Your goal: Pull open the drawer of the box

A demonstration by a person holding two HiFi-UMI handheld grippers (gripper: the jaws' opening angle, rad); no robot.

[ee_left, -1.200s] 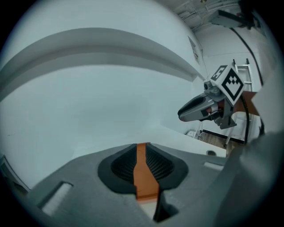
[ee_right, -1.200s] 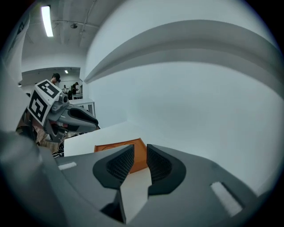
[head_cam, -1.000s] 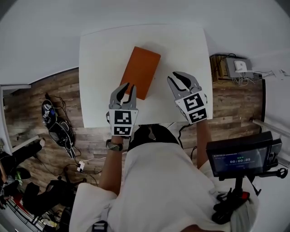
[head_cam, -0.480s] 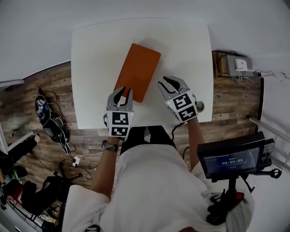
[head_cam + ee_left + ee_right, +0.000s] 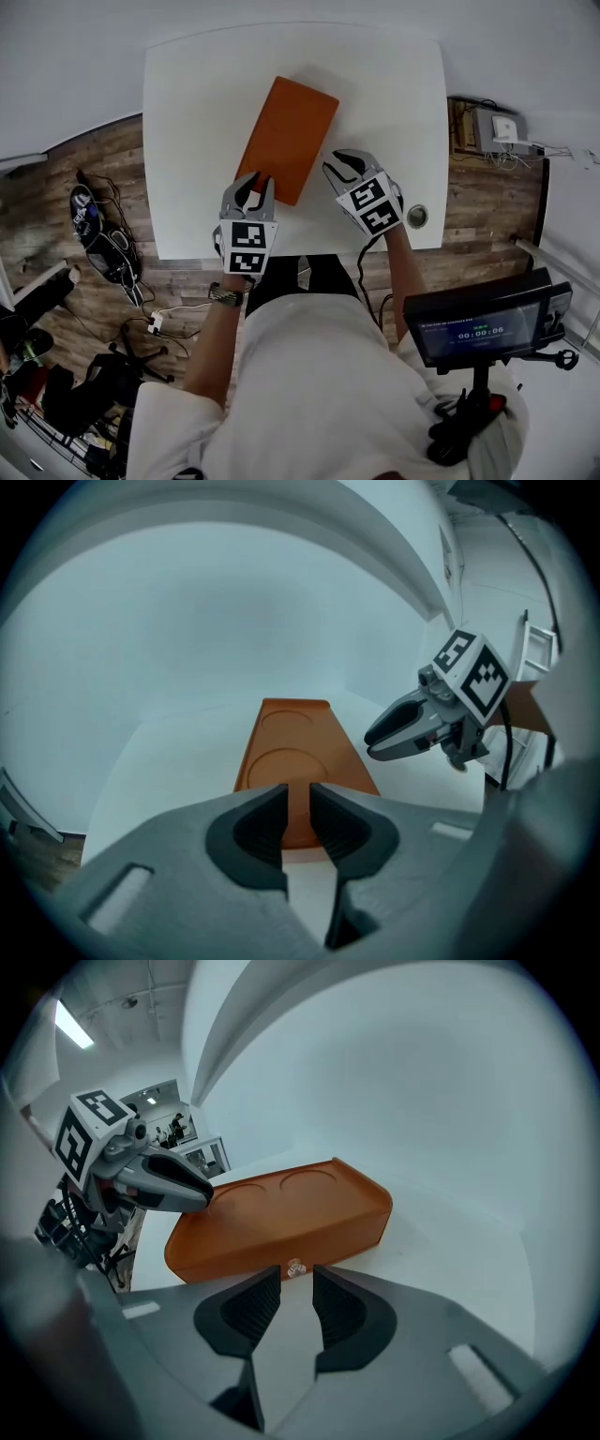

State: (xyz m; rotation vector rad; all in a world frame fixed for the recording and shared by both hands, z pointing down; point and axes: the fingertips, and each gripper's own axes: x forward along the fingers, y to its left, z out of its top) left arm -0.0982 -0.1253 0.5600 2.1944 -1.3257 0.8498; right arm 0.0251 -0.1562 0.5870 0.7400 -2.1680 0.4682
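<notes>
Clear knob visible only in right gripper view.

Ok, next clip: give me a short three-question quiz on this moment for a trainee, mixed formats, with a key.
1. True or false: the right gripper already grips the clear knob on the orange box.
2. The box lies on: A) a white table; B) a wooden floor; C) a metal tray.
3. Which gripper is at the box's near short end?
Key: 1 false: its jaws have just been opening and stand apart with nothing between them, and the knob sits just ahead of their tips. 2 A. 3 the left gripper, jaws apart and empty.
</notes>
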